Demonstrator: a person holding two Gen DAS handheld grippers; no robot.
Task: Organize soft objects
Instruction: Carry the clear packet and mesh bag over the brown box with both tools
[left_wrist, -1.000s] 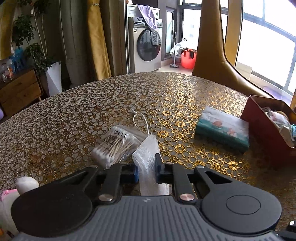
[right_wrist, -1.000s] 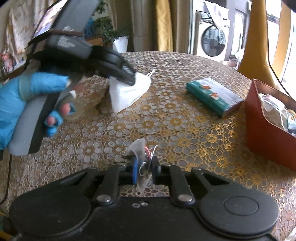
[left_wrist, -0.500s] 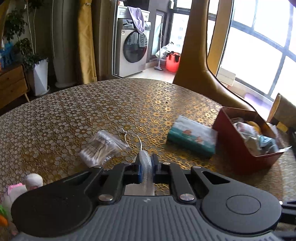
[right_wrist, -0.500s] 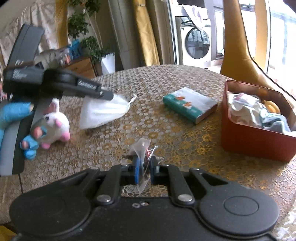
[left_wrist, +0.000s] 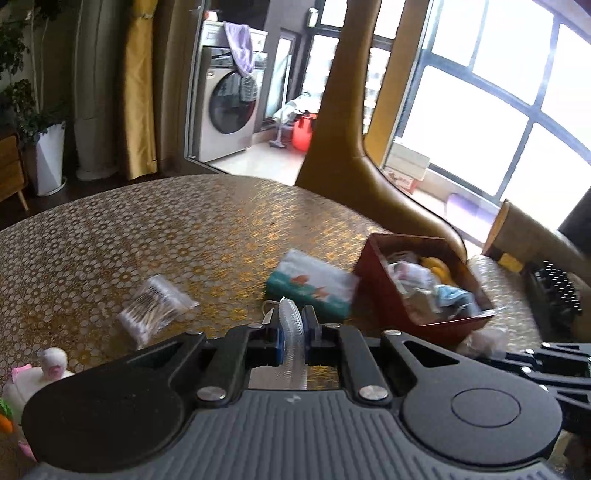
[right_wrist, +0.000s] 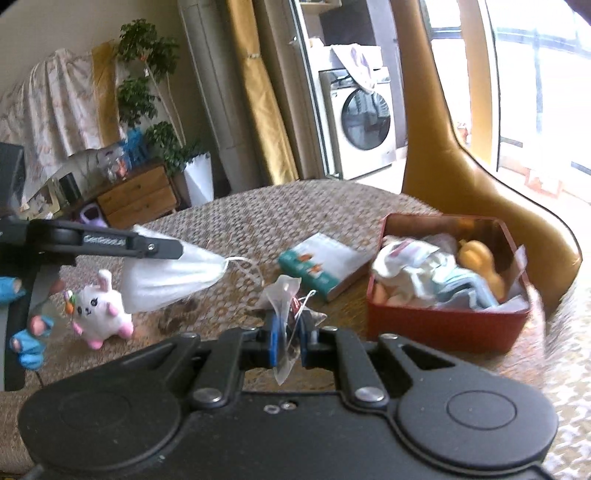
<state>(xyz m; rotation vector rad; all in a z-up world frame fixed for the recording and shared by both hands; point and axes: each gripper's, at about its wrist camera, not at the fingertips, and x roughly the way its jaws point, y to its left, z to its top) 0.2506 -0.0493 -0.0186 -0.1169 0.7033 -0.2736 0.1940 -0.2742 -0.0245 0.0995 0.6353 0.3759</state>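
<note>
White face mask (right_wrist: 173, 280) hangs clamped in your left gripper (left_wrist: 291, 332), held above the table (left_wrist: 147, 229). Your right gripper (right_wrist: 288, 332), angled down, pinches one clear packet (right_wrist: 282, 299). One red box (right_wrist: 443, 325), one plush rabbit (right_wrist: 99, 306).

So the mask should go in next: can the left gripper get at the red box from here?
Probably yes: the red box is open-topped, with nothing between it and the left gripper, shut on the white mask.

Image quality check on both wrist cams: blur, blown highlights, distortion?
Left wrist: motion smear on the tissue pack and cotton swab bag; window blown out; fisheye bends the frames. Right wrist: red box fairly sharp, right edge smeared, window overexposed.
</note>
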